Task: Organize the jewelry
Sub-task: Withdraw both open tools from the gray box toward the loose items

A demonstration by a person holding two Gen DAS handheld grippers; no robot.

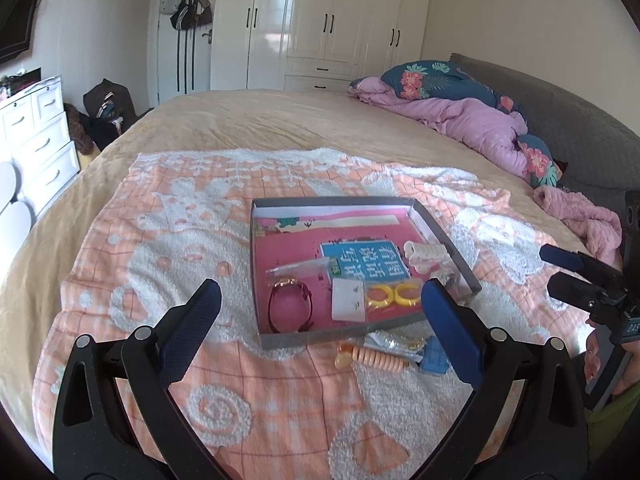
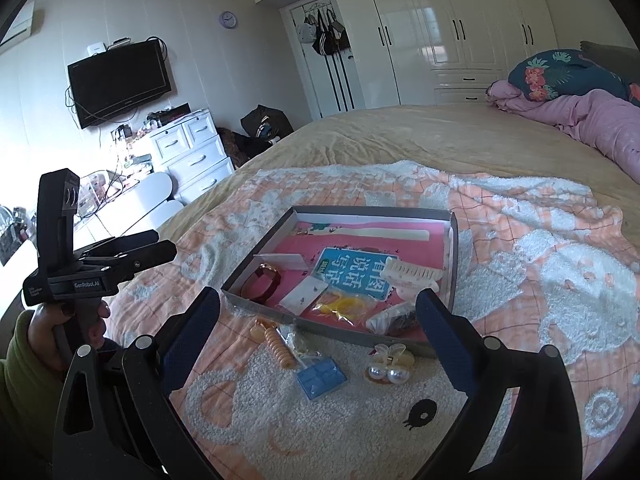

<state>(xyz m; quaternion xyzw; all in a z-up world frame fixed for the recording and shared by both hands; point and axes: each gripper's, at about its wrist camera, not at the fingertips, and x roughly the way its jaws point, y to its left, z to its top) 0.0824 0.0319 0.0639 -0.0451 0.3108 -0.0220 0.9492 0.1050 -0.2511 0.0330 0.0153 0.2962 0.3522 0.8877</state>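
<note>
Your left gripper [image 1: 320, 308] hung wide open and empty above the towel [image 1: 180, 240] on the bed [image 1: 260, 120], its blue pads framing the near edge of the grey tray [image 1: 444, 232]. Your right gripper [image 2: 318, 318] was spread just as wide, holding nothing, over the items in front of the tray. Inside the tray lay a red watch [image 1: 290, 304], a white earring card [image 1: 349, 300], two yellow rings [image 1: 394, 295] in a bag and a cream hair claw [image 1: 424, 254]. Outside it, on the towel, sat an orange spiral hair tie [image 2: 276, 344], a blue packet [image 2: 322, 378] and a pearl clip [image 2: 389, 366], close together near the tray's front wall.
</note>
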